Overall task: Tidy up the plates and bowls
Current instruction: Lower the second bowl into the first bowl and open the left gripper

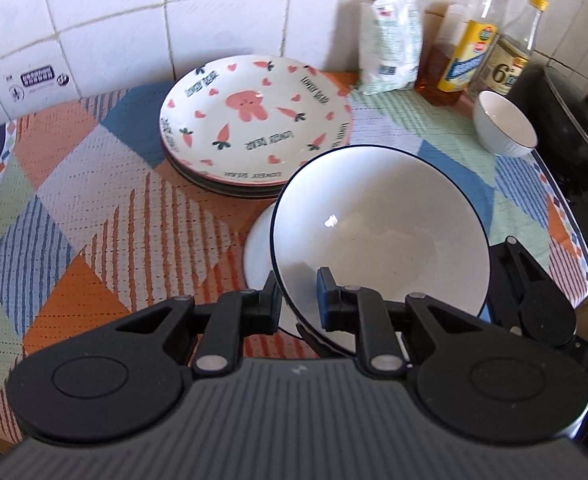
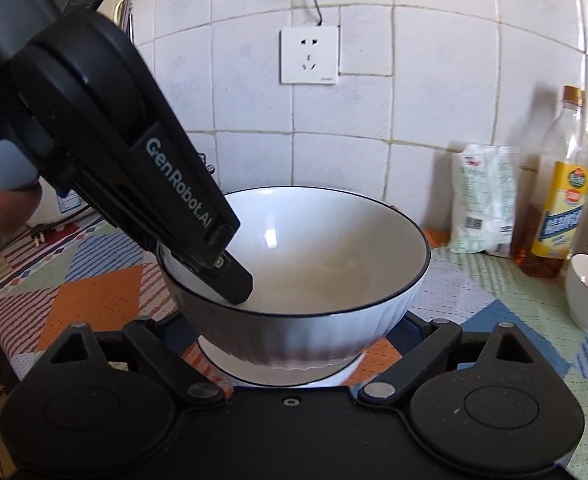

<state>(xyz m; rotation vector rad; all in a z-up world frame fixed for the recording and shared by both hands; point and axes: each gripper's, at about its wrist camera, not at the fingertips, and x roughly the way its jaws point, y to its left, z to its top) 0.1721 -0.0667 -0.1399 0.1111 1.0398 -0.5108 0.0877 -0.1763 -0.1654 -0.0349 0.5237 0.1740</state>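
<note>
Bowl (image 1: 382,240), white with a thin dark rim and a ribbed outer wall, hangs tilted above the patterned cloth (image 1: 73,200), pinched at its rim by the left gripper (image 1: 298,300), one finger inside and one outside the wall; in the left wrist view it sits at about five o'clock from the stack of plates (image 1: 253,120) printed with pink bears and carrots. A grip on one edge alone looks chancy: glazed ware is slick, and the bowl's weight could let it pivot or slide out of the fingers and drop onto the white dish (image 1: 259,248) just beneath, chipping both. The right gripper (image 2: 294,340) has its fingers spread wide on either side of the bowl's base, and I cannot tell whether the pads touch it; if it closes off-centre, it may knock the bowl loose. A small bowl (image 1: 504,124) stands well apart at about two o'clock, near the bottles (image 1: 470,48) and a white packet (image 1: 394,44), so a wide swing that way could topple them. The inside looks clean, with one bright glint
</note>
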